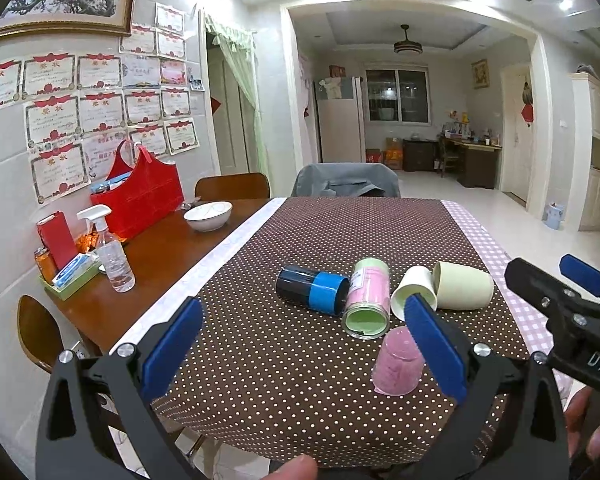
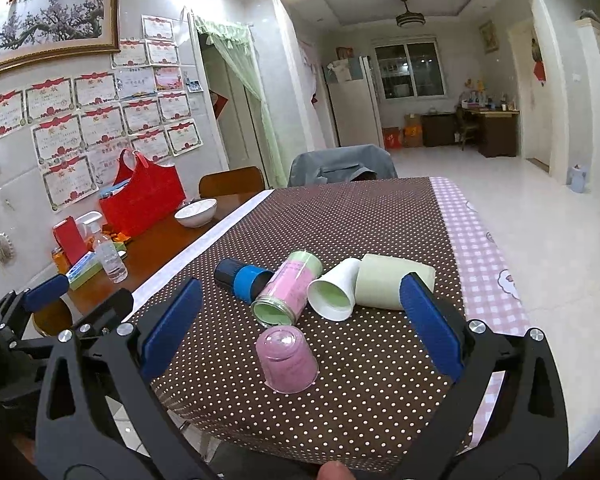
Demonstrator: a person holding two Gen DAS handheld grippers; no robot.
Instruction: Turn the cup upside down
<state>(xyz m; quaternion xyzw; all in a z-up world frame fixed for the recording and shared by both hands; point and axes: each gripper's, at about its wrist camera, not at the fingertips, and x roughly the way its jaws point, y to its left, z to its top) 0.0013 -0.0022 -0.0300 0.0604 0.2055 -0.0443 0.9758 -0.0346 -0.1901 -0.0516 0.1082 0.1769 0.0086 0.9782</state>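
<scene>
A pink cup (image 1: 398, 362) (image 2: 287, 360) stands upside down near the front edge of the brown dotted tablecloth (image 1: 300, 240) (image 2: 360, 220). Behind it several cups lie on their sides: a black and blue cup (image 1: 312, 289) (image 2: 242, 276), a pink and green cup (image 1: 369, 298) (image 2: 288, 288), a white paper cup (image 1: 414, 292) (image 2: 336, 290) and a cream cup (image 1: 464, 285) (image 2: 392, 282). My left gripper (image 1: 304, 344) is open and empty, above the front edge. My right gripper (image 2: 296, 336) is open and empty, its jaws standing wide to either side of the pink cup, apart from it. It also shows at the right of the left wrist view (image 1: 556, 284).
To the left on the wooden table (image 1: 160, 248) stand a white bowl (image 1: 208, 215), a red bag (image 1: 140, 196), a spray bottle (image 1: 112, 252) and a tray of small items (image 1: 70, 276). Chairs (image 1: 232, 186) stand at the far side. A pink checked cloth (image 1: 496, 248) covers the right edge.
</scene>
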